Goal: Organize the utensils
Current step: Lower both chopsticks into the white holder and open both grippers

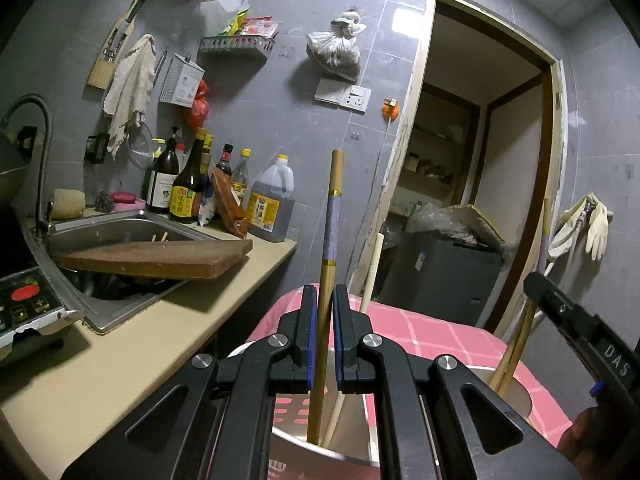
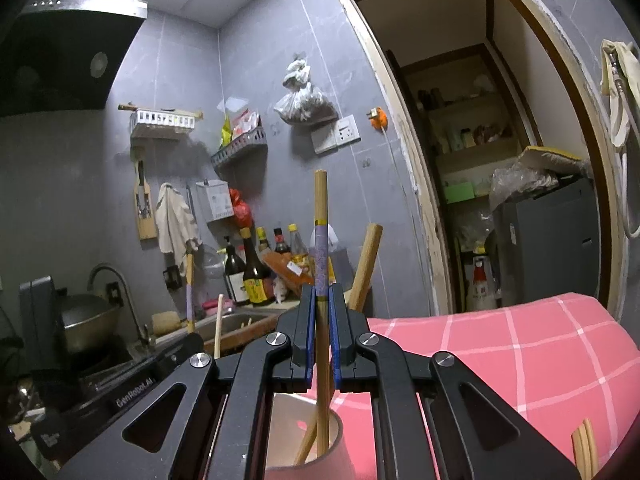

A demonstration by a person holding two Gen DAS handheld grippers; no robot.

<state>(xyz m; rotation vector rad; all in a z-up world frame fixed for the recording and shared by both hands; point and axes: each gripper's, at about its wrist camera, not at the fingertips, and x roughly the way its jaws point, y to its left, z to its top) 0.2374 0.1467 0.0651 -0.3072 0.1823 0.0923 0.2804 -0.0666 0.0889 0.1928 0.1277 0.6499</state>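
Observation:
My left gripper (image 1: 325,292) is shut on an upright wooden chopstick (image 1: 333,216) with a purple band. Its lower end stands inside a perforated metal holder (image 1: 292,412) below the jaws, and a plain pale chopstick (image 1: 372,268) leans just behind. My right gripper (image 2: 323,292) is shut on a second purple-banded chopstick (image 2: 321,248). That one's tip sits in a round cup (image 2: 280,420), where another wooden stick (image 2: 366,268) leans. The right gripper (image 1: 538,284) shows at the right edge of the left wrist view. The left gripper (image 2: 192,338) shows at the left of the right wrist view.
Both holders stand on a pink checked cloth (image 2: 520,360). A beige counter (image 1: 140,344) to the left carries a sink (image 1: 120,236) with a wooden board (image 1: 160,260) across it, and sauce bottles (image 1: 188,192) stand behind. An open doorway (image 1: 480,160) lies ahead. More chopsticks (image 2: 584,452) lie on the cloth.

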